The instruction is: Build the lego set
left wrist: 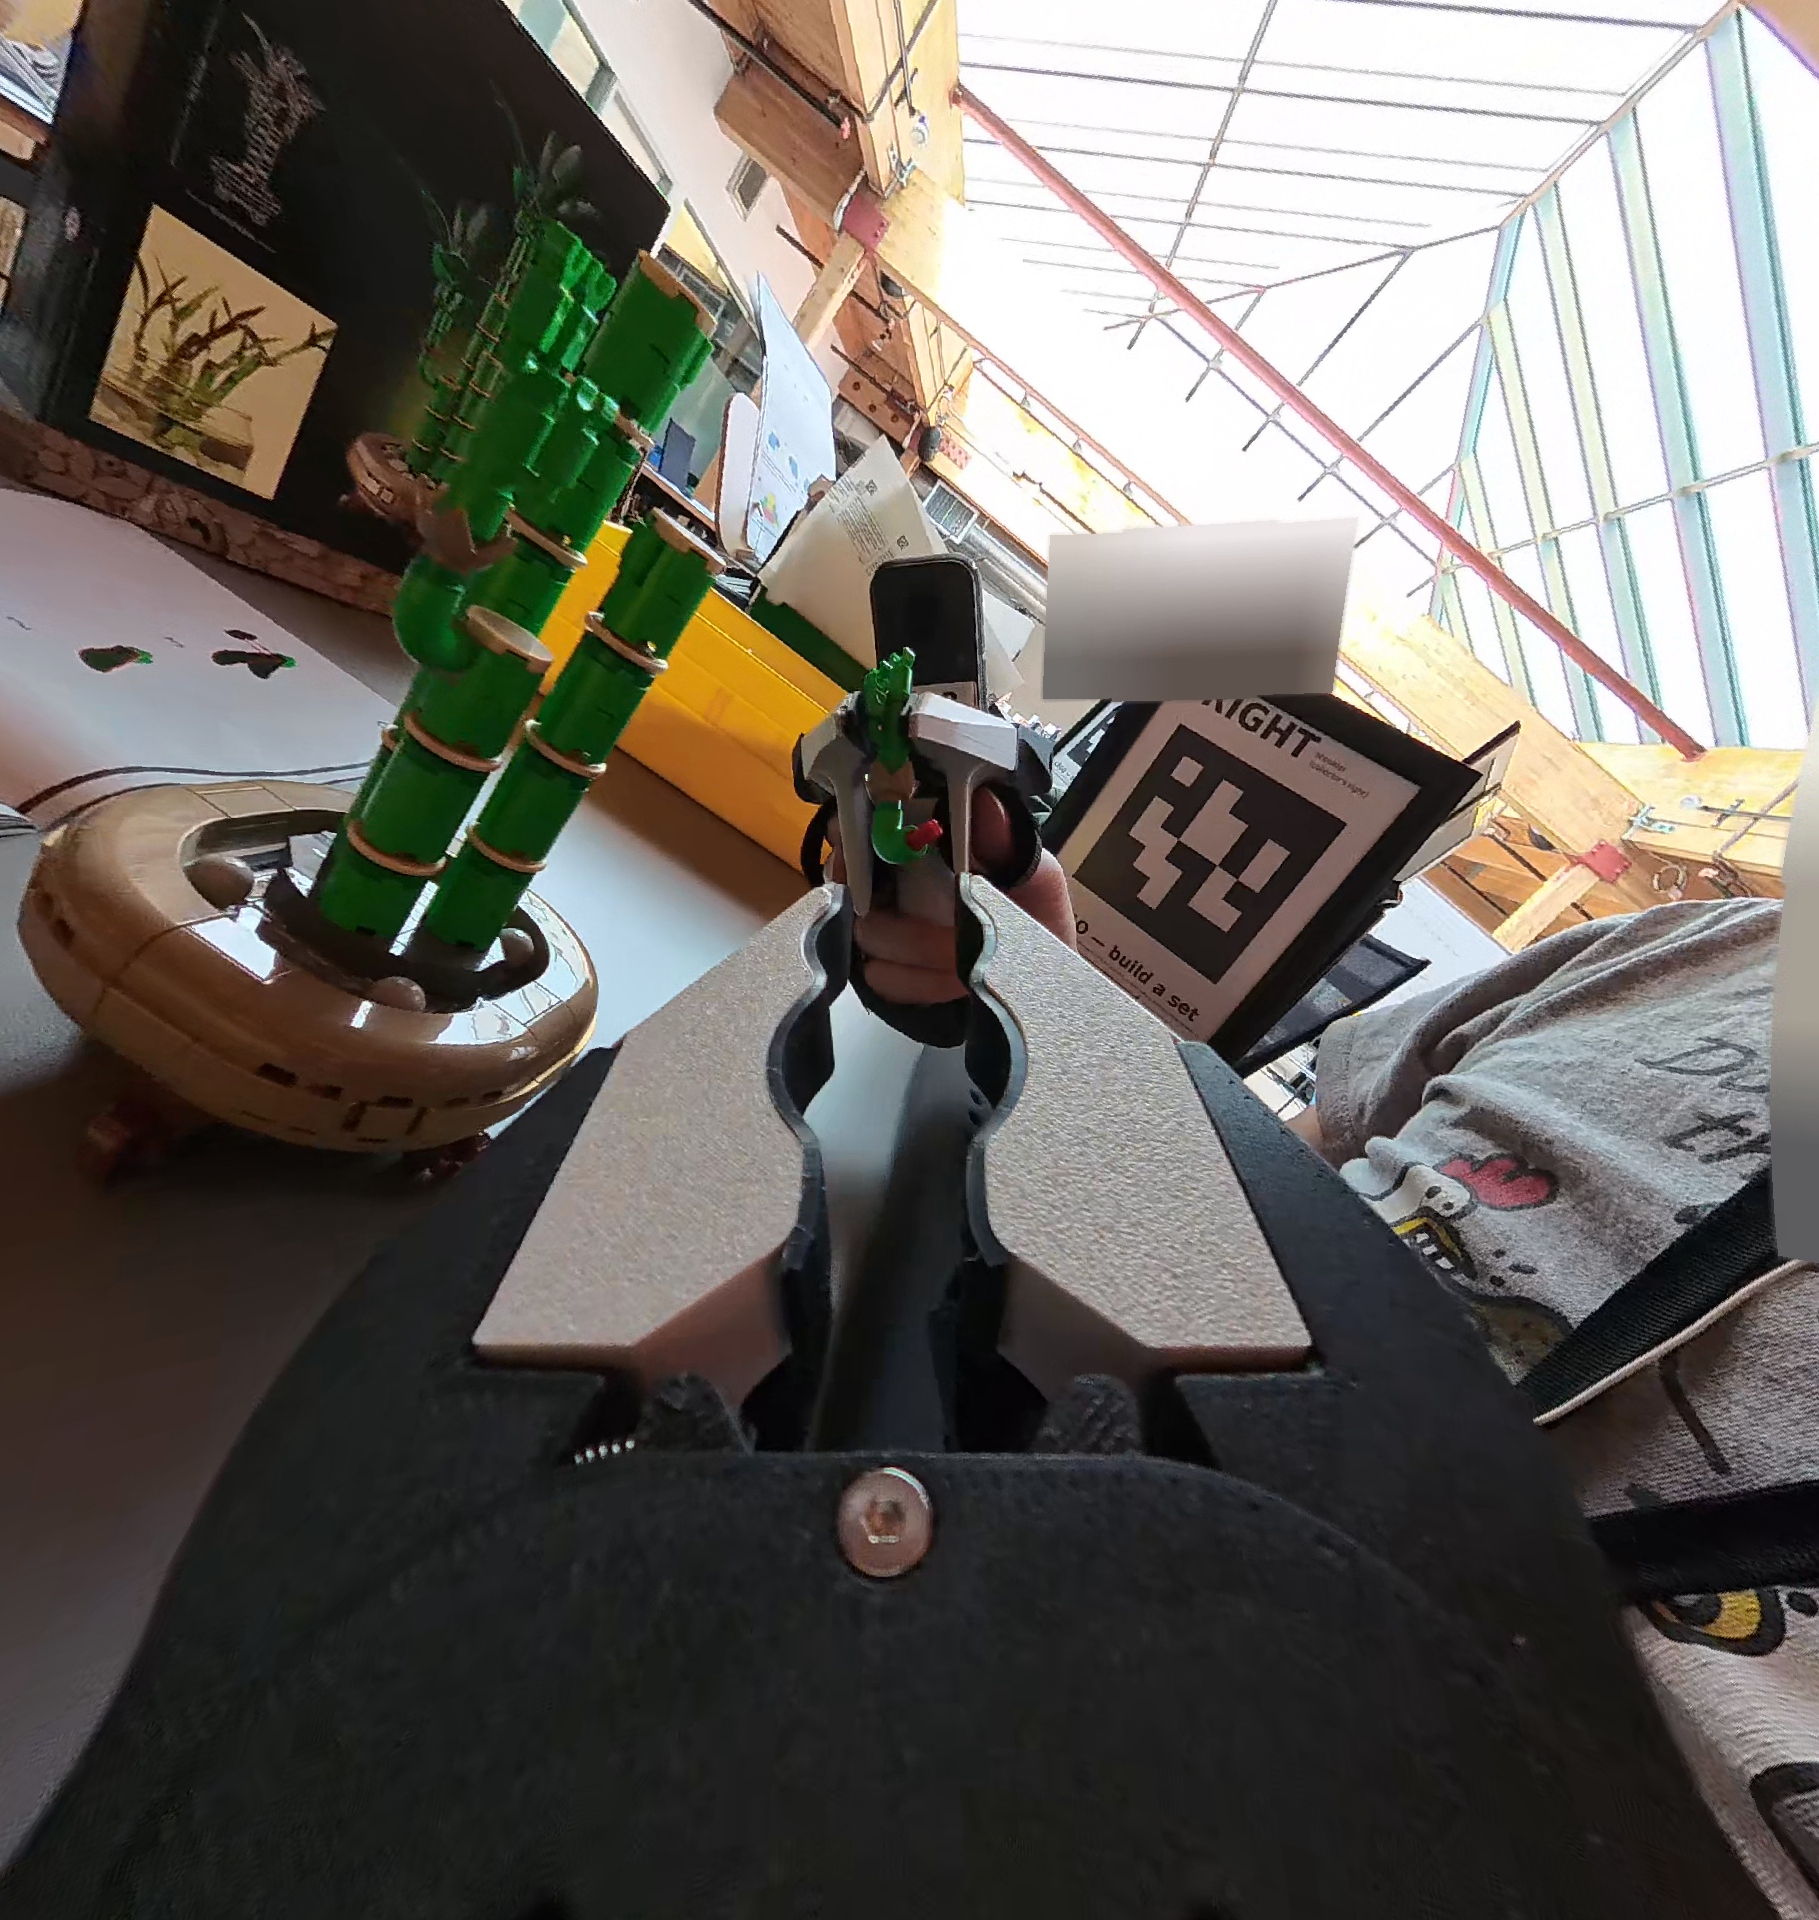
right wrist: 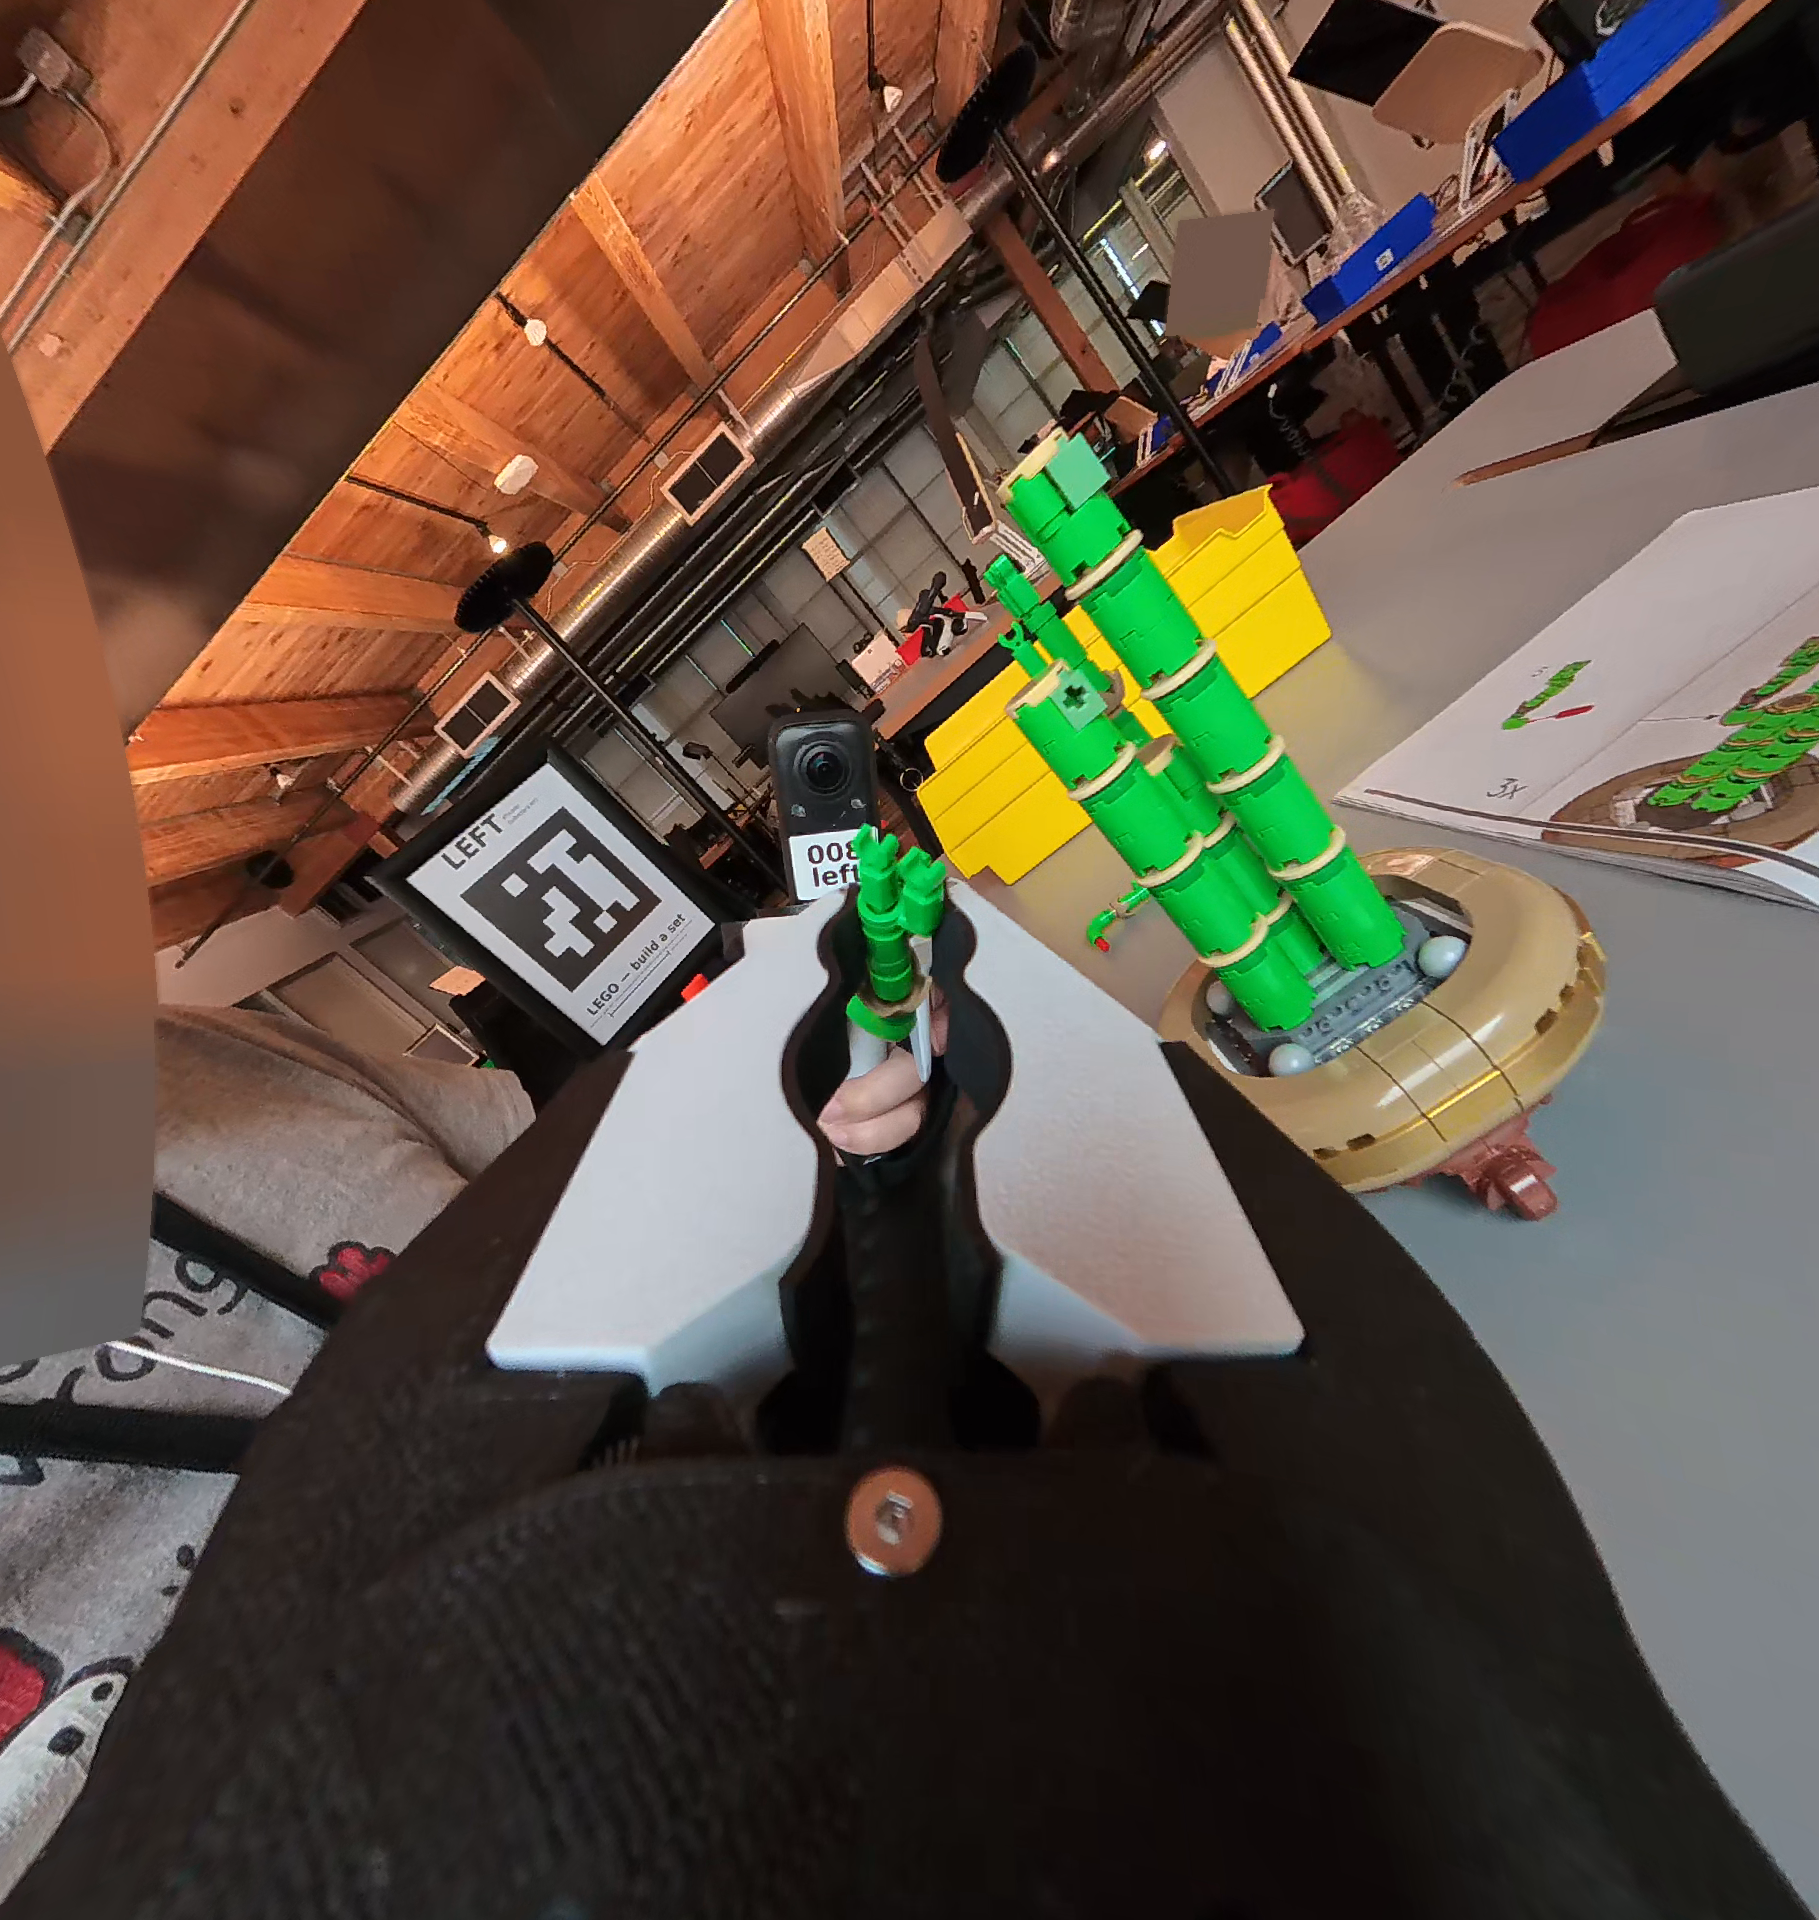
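Note:
The bamboo model, green stalks (left wrist: 489,623) in a tan bowl (left wrist: 292,997), stands on the grey table at left; in the right wrist view the stalks (right wrist: 1196,790) and bowl (right wrist: 1424,1091) are at right. My right gripper (right wrist: 892,920) is shut on a small green sprig (right wrist: 889,935) and holds it up in the air. From the left wrist view the right gripper (left wrist: 905,805) faces me with the sprig (left wrist: 889,769), which has a red pin at its base. My left gripper (left wrist: 903,896) is slightly open and empty, its tips just short of the sprig's base; it also shows in the right wrist view (right wrist: 892,1044).
The set's dark box (left wrist: 261,260) stands behind the model. A yellow bin (left wrist: 718,707) (right wrist: 1227,592) sits beyond it. An open instruction booklet (right wrist: 1663,727) lies right of the bowl. Marker boards (left wrist: 1217,842) (right wrist: 562,894) ride on the grippers. A person's grey shirt (left wrist: 1559,1091) is close by. Across from one pair of fingers to the other is roughly 6 cm.

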Available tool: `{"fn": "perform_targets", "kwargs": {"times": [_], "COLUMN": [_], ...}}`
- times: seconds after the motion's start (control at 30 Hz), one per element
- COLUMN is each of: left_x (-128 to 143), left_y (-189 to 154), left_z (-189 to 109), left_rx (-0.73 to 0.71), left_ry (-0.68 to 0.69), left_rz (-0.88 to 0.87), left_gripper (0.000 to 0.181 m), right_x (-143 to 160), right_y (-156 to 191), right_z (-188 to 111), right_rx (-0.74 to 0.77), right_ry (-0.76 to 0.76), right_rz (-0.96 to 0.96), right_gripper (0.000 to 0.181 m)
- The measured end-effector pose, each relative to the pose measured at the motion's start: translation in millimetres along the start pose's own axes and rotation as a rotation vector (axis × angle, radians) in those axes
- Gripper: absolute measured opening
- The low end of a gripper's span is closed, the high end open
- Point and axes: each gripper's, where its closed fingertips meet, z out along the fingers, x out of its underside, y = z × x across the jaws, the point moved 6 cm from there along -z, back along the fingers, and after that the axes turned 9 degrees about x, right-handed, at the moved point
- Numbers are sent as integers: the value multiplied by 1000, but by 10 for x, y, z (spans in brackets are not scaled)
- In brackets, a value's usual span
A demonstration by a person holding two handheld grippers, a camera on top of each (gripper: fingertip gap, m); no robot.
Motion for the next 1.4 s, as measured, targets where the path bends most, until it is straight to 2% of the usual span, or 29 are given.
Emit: {"fn": "perform_targets", "kwargs": {"times": [0.17, 0.27, 0.3, 0.37, 0.4, 0.5, 0.63, 0.87, 0.97, 1.13, 1.3, 1.4], "left_x": [6, 5, -1, -26, -26, 66, 226, 188, 190, 200, 219, 232], "left_y": [14, 16, 18, 18, 7, 8, 60, 15, -13, -19, -40, -46], "left_z": [6, 14, 14, 13, 20, 87, 184, 163, 161, 170, 183, 187], "left_rx": [-25, -103, -146, -246, -289, -382, -425, -396, -371, -371, -359, -355], "left_ry": [7, 34, 44, 52, 69, 195, 352, 306, 302, 308, 322, 334], "left_rz": [15, 109, 159, 281, 349, 509, 559, 546, 547, 552, 564, 568], "left_gripper": [18, 22, 27, 54, 58, 45, 28, 15, 1, 14, 14, 7], "right_x": [49, 86, 96, 111, 118, 144, 152, 174, 182, 177, 244, 248], "right_y": [-9, -18, -20, -36, -59, -75, 38, 82, 79, 73, 88, 99], "right_z": [31, 64, 74, 93, 99, 121, 153, 171, 177, 172, 212, 221], "right_rx": [11, 28, 35, 66, 104, 192, 142, 116, 124, 132, 144, 157], "right_ry": [23, 39, 43, 48, 49, 64, 53, 63, 63, 45, 60, 56], "right_rz": [-11, -25, -34, -55, -80, -185, -221, -243, -249, -235, -252, -278], "right_gripper": [11, 11, 11, 11, 11, 11, 11, 11, 11, 11, 11, 11]}}
